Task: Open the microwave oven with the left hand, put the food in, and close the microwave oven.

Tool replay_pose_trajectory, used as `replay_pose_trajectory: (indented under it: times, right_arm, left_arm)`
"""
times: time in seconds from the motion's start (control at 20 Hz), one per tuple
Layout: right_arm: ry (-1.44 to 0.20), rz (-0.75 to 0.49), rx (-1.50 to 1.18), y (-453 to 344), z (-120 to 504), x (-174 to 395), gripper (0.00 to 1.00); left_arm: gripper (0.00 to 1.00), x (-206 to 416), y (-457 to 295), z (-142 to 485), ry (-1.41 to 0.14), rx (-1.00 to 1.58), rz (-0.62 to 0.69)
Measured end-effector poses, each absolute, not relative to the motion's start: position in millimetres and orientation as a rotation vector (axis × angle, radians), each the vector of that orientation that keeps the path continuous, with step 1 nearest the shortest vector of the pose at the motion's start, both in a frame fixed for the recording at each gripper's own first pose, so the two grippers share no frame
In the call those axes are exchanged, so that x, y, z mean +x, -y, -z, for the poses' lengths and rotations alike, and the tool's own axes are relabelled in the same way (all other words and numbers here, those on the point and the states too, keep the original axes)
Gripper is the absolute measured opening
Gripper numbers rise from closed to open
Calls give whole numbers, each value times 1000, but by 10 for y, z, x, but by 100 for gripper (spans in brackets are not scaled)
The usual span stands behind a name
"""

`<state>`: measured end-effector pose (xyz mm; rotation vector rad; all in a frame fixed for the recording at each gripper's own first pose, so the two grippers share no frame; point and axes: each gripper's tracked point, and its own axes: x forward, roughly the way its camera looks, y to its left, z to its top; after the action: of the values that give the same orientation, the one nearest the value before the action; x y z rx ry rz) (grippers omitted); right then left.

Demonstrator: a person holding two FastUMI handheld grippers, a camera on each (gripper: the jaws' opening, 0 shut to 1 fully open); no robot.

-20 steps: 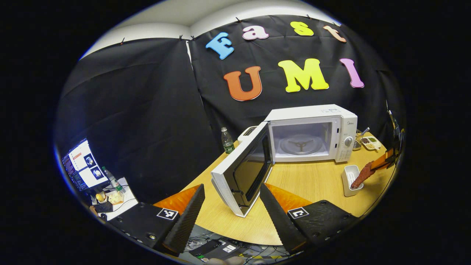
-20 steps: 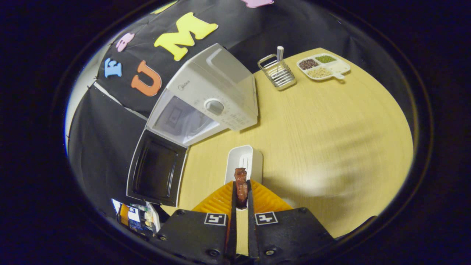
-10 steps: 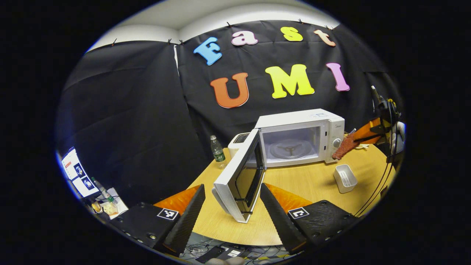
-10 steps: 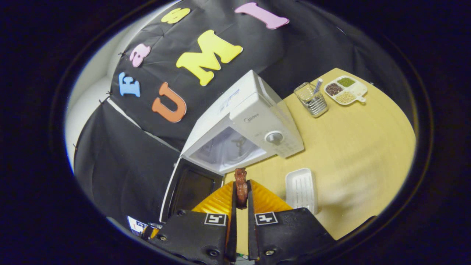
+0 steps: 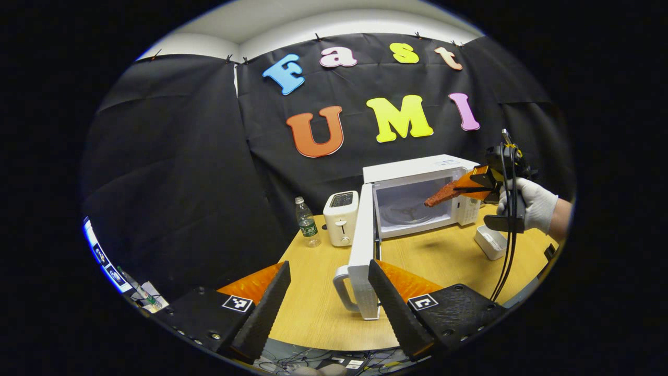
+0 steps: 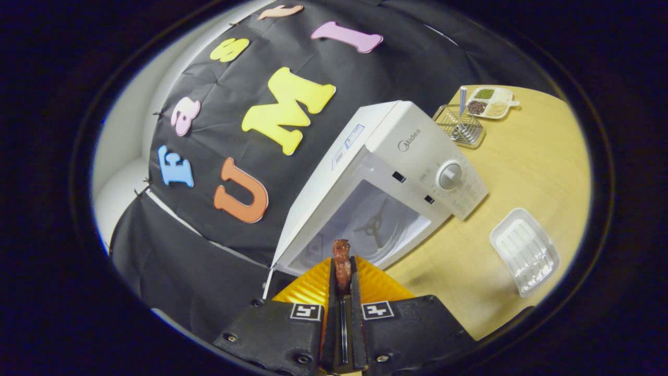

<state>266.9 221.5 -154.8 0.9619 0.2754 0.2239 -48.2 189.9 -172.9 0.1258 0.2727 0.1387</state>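
- Food [image 6: 342,257], a reddish-brown strip clamped in your right hand-held gripper [image 6: 342,271], hangs at the mouth of the open microwave [image 5: 417,196].
- Your left hand-held gripper [image 5: 329,292], fingers apart and empty, waits by the door [image 5: 361,250] at 6 o'clock.
- Next, you ease it inward over the turntable [image 6: 373,227], then release.
- A second ago the food hung over the white tray [image 6: 524,250] on the table [image 5: 313,308].

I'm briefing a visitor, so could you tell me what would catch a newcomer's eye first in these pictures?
The white microwave at the back of the wooden table, its door swung wide open. Next, the reddish-brown food pinched in the right gripper, poised at the oven's mouth. The left gripper waits open beside the door.
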Motion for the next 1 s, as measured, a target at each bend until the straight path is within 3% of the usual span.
replay_pose_trajectory:
  times: [0.4,0.65,0.85,0.95,1.0]
  right_arm:
    - [-181,-26,1130,-2615,2267,3696,15]
    - [-149,-8,1168,-2842,2473,4116,15]
    - [-126,-7,1087,-2939,2506,4246,15]
    - [-129,22,1013,-2894,2559,4263,20]
    - [-130,26,948,-2867,2571,4270,17]
  left_arm:
    - [93,-347,-2358,1940,-294,89,-176]
    - [92,-255,-2439,2040,-299,87,-177]
    - [93,-239,-2484,2158,-305,106,-193]
    - [92,-243,-2483,2204,-319,92,-197]
    - [92,-245,-2496,2200,-320,93,-202]
